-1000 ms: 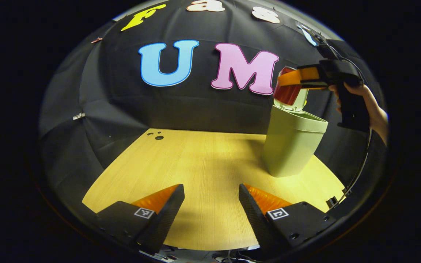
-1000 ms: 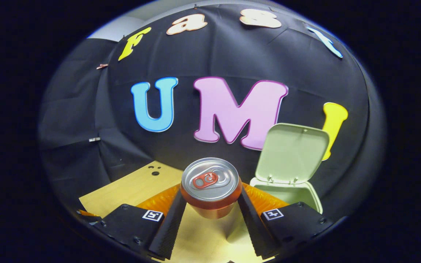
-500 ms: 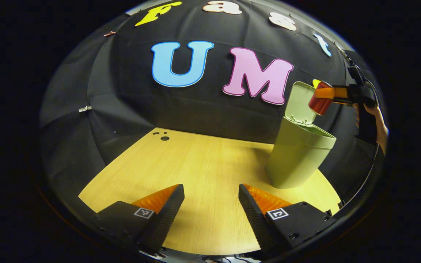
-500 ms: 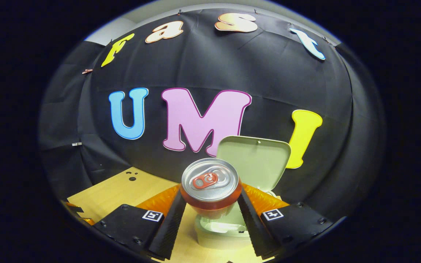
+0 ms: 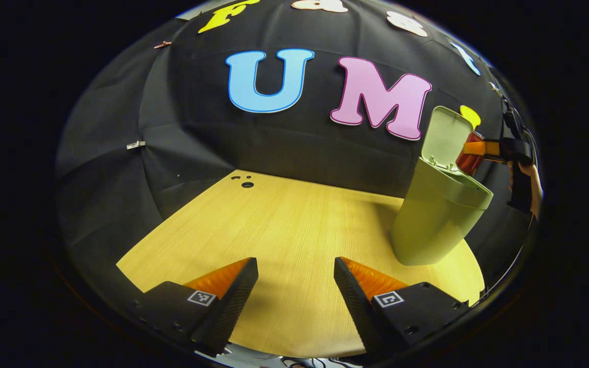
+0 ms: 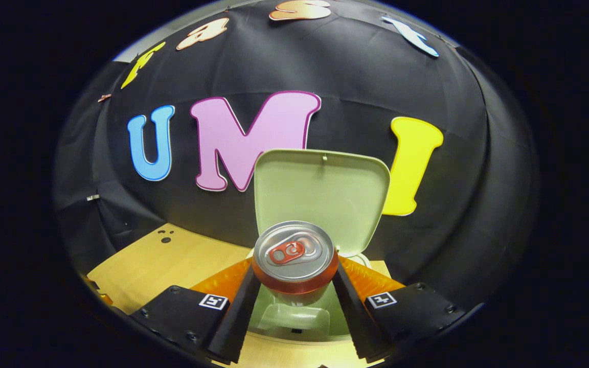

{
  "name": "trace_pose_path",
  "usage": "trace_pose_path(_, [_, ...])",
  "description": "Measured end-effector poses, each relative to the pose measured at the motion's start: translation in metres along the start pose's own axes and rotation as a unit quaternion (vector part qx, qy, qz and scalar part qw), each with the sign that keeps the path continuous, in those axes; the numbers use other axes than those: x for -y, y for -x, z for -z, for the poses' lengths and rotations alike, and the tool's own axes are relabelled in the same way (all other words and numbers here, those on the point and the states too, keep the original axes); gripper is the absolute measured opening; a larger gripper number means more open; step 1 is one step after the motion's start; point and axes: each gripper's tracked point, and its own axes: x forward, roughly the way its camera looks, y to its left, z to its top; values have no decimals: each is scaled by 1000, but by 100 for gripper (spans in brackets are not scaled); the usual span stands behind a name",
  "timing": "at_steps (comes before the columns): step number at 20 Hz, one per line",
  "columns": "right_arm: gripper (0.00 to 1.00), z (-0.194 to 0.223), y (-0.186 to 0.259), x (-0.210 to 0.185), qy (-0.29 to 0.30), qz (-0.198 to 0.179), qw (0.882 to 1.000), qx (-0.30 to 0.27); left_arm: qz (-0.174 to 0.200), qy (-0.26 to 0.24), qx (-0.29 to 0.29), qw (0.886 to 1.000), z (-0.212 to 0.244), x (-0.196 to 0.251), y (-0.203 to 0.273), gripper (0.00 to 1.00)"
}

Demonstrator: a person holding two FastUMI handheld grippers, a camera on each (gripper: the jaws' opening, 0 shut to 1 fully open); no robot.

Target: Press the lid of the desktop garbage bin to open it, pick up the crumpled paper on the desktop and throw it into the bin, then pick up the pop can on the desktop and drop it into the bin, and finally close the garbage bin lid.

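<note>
In the right gripper view my right gripper (image 6: 294,286) is shut on a red pop can (image 6: 294,258) with a silver top, held upright over the mouth of the pale green bin (image 6: 294,319). The bin's lid (image 6: 321,197) stands raised behind the can. In the left gripper view the same bin (image 5: 440,214) stands at the right side of the wooden table (image 5: 274,245) with its lid (image 5: 445,138) up; the right gripper (image 5: 473,149) holds the can (image 5: 469,158) just above the bin's opening. My left gripper (image 5: 296,291) hangs open low over the table's near part, holding nothing.
The table's far left corner has a few small dark holes (image 5: 246,183). A hand (image 5: 527,176) grips the right gripper's handle at the right edge of the left gripper view. Black cloth closes off the back and sides.
The right gripper has carried the can rightward and down, from beside the bin to directly over its opening. The left gripper has shifted a little; the bin now sits farther right in its view.
</note>
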Motion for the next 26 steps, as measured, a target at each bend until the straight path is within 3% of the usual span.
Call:
trace_pose_path(9, [85, 12, -16, 1, -10, -10, 1000, -11, -8, -21, -15, 1000, 6, 17, -3, 96])
trace_pose_path(12, [96, 7, -15, 2, -15, -7, 1000, -7, -9, -23, -21, 999, 11, 20, -2, 96])
trace_pose_path(26, [98, -128, 2, 5, -8, -2, 996, 86, -23, 9, -35, 999, 34, 6, 8, 96])
